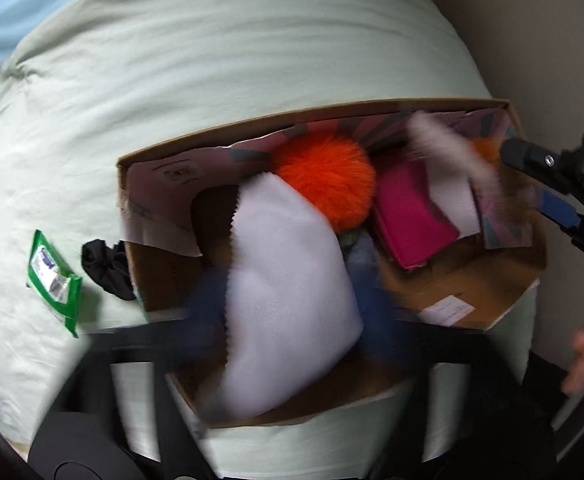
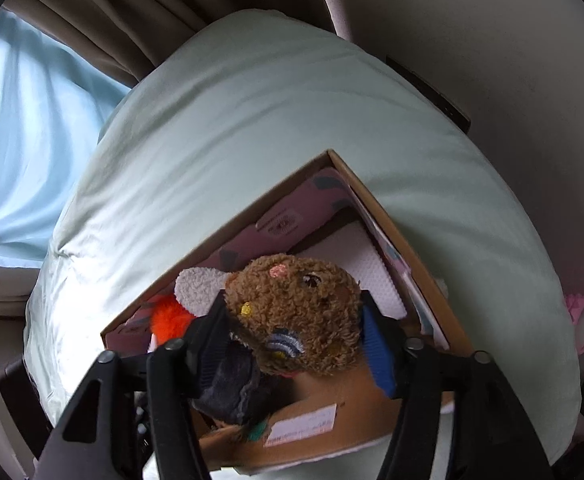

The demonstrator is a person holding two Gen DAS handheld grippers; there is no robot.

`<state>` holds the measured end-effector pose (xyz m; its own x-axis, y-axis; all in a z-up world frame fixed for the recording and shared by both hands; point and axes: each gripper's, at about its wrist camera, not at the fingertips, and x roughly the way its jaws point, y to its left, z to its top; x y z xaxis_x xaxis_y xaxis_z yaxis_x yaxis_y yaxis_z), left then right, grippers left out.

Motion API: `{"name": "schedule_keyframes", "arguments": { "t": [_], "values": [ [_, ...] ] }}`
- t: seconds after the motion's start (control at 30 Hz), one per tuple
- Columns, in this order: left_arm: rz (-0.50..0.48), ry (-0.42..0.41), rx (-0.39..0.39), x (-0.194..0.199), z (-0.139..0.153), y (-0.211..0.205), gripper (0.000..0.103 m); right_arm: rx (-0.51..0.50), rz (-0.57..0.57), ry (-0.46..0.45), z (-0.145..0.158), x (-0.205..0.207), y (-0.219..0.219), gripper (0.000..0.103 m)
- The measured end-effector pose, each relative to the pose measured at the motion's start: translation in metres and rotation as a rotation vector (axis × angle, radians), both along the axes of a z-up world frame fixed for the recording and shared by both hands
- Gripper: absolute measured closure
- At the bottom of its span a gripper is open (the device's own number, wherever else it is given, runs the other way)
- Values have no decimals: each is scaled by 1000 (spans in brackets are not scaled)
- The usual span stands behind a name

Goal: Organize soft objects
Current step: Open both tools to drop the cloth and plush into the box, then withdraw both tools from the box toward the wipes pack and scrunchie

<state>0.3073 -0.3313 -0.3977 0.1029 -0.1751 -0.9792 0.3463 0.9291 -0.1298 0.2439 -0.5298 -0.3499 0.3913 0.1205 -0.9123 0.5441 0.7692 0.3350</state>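
Right gripper point(image 2: 292, 332) fingers pinching brown curly plush toy point(image 2: 296, 312) over open cardboard box point(image 2: 372, 416). Left gripper point(image 1: 292, 320) fingers gripping pale lavender felt cloth point(image 1: 287, 292), blurred, above box's near edge.

Black hand-held gripper point(image 2: 292, 332) with blue ribbed pads point(image 2: 378, 354), silver screws.

Motion blur smears the white cloth point(image 1: 287, 300) and the left tool's point(image 1: 292, 320) fingers behind it (their gap unreadable). The plush bear point(image 2: 296, 312) hides much of the cardboard box point(image 2: 372, 412) interior.
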Motion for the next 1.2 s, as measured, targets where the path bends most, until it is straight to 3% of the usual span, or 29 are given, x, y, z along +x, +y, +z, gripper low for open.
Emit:
{"name": "schedule_keyframes", "arguments": {
  "t": [0.03, 0.07, 0.33, 0.5, 0.9, 1.2],
  "values": [
    [4, -7, -16, -1, 3, 1, 1, -13, -1, -11, 2, 0, 0, 13],
    [4, 3, -41, -2, 5, 1, 1, -24, 1, -30, 5, 0, -1, 0],
    [3, -40, -13, -12, 19, 1, 0, -64, 46, -51, 15, -11, 2, 0],
    [10, -73, -15, -21, 44, 8, 0, -90, 75, -79, 34, -23, 9, 0],
    [75, -217, -27, -73, 122, 54, 0, -137, 174, -164, 97, -62, 44, 0],
    [190, -360, -37, -129, 202, 127, 0, -228, 273, -264, 160, -97, 88, 0]
  ]
}}
